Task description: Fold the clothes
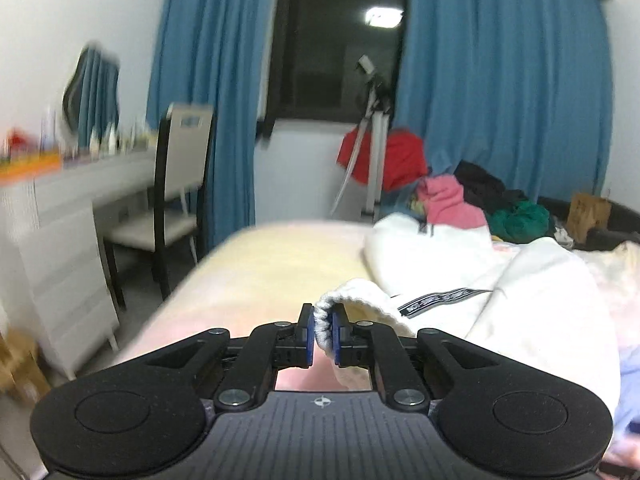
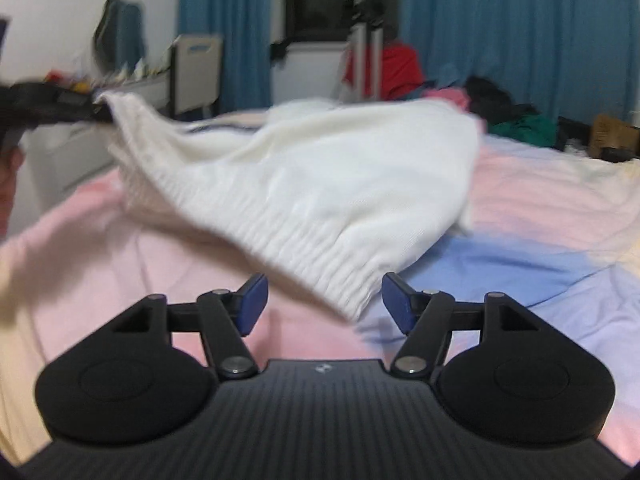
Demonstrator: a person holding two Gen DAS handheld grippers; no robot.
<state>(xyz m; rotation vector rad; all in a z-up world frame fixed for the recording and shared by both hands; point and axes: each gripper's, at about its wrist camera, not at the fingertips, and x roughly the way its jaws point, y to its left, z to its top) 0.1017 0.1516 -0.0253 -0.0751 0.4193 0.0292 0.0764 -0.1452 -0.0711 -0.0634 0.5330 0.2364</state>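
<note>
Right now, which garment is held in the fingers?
The white sweater, pinched at its ribbed hem by the left gripper; the pink, green and red clothes lie piled behind.

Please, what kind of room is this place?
Most likely a bedroom in a home. A bed with a pastel cover fills the foreground, blue curtains frame a dark window, and a white dressing table stands by the wall.

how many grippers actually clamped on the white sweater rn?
1. The left gripper is shut on the white sweater at its ribbed edge. The right gripper is open, hem hanging between its pads, untouched.
</note>
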